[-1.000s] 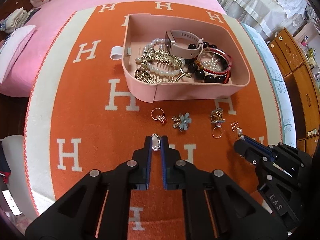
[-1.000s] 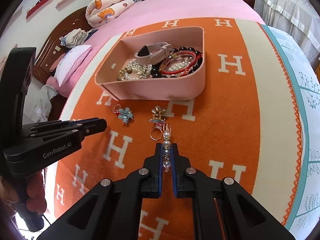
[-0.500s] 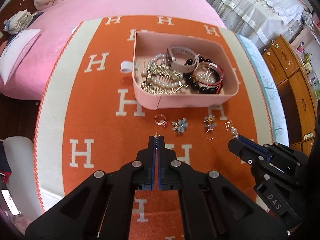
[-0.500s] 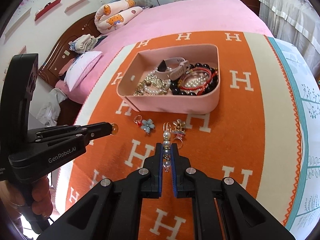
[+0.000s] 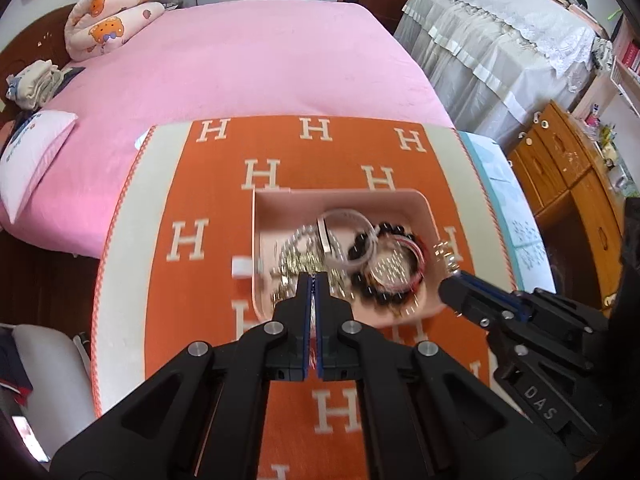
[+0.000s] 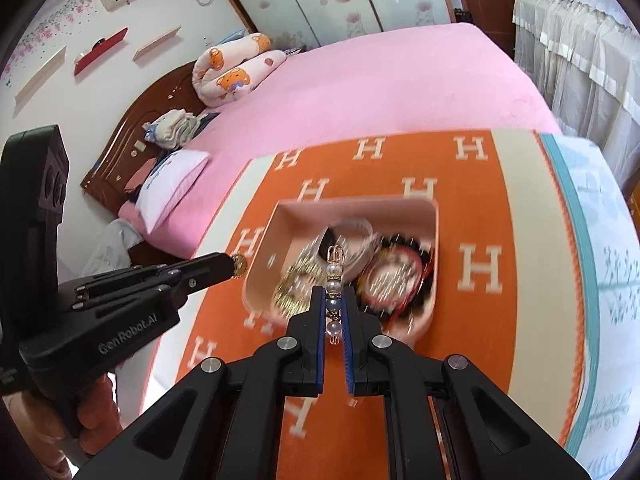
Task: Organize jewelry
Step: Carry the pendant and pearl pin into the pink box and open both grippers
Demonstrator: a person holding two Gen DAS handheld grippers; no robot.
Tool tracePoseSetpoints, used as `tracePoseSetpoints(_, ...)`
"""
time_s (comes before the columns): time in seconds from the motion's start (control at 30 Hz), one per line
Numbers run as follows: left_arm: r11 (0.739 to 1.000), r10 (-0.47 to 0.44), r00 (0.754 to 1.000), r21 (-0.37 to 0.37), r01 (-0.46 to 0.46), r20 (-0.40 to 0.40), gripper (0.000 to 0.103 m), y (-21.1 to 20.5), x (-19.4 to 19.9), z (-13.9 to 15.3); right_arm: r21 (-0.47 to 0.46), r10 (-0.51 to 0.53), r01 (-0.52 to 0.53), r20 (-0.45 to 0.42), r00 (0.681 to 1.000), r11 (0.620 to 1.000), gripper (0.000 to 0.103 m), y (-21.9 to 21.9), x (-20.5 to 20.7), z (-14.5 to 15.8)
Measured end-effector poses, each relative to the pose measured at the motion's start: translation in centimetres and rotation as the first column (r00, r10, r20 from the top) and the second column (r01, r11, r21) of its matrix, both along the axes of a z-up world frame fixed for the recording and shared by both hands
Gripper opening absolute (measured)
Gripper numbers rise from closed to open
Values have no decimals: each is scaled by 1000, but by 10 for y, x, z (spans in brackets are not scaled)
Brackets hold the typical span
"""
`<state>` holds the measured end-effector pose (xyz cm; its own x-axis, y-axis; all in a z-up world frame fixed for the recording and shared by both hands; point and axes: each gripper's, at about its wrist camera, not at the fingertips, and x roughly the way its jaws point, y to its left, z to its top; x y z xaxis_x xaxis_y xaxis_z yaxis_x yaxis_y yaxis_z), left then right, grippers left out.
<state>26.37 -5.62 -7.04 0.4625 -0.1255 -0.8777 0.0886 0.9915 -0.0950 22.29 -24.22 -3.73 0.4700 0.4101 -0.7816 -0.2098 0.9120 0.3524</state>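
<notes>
We see a pink bed (image 5: pixel 248 68) filling the upper half of both views, and on it an orange blanket (image 5: pixel 200 200) patterned with white H letters. On the blanket sits a pink tray (image 5: pixel 340 200), at about 12 o'clock from both tongs, holding a blurred pile of jewelry: a pale watch band (image 6: pixel 356 236), a dark bead bracelet (image 5: pixel 360 248), a red bangle (image 6: pixel 394 280) and gold-and-pearl pieces (image 6: pixel 292 284). At 10 o'clock on the bed lie a cartoon-print bolster (image 5: pixel 108 24) and a white pillow (image 5: pixel 28 152); a wooden dresser (image 5: pixel 576 168) stands at 3 o'clock in the left view. The left tongs (image 5: pixel 315 280) are nearly closed, the blue pads only a thin slit apart, tips over the near rim of the tray; in the right view we see a small gold-rimmed piece (image 6: pixel 239 265) pinched at their tip, just left of the tray's wall. The right tongs (image 6: pixel 333 300) are pressed onto a pearl earring (image 6: pixel 334 280), which stands upright between the pads with its gold hook poking out above the tips, over the tray's near edge. The tray contents are motion-blurred, so we can't tell finer detail.
</notes>
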Motion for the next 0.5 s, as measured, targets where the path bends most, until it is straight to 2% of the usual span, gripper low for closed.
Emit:
tracePoseSetpoints(0.17, 999, 14, 1000, 33, -13, -25, 0, -5, 23, -19, -31, -19, 18, -13, 1000, 999, 7, 0, 34, -6)
tracePoseSetpoints(0.27, 999, 24, 997, 36, -21, -77, 1, -7, 30, -34, -69, -10, 6, -52, 999, 998, 8, 2, 50, -17)
tracePoseSetpoints(0.33, 999, 29, 995, 28, -26, -100, 10, -7, 31, -40, -75, -8, 2, -80, 997, 997, 13, 2, 55, -25)
tracePoseSetpoints(0.37, 999, 30, 994, 23, -28, -102, 24, -6, 30, -41, -73, -8, 2, -84, 996, 997, 18, 2, 56, -27)
tracePoseSetpoints(0.4, 999, 31, 995, 20, -29, -98, 44, -5, 27, -42, -74, -8, 2, -82, 997, 997, 26, 2, 55, -28)
tracePoseSetpoints(0.47, 999, 38, 996, 26, -36, -75, 53, -4, 21, -41, -78, -12, 6, -70, 997, 997, 32, 2, 50, -29)
tracePoseSetpoints(0.5, 999, 38, 997, 31, -36, -63, 53, -3, 17, -39, -80, -13, 7, -63, 998, 997, 32, 2, 48, -28)
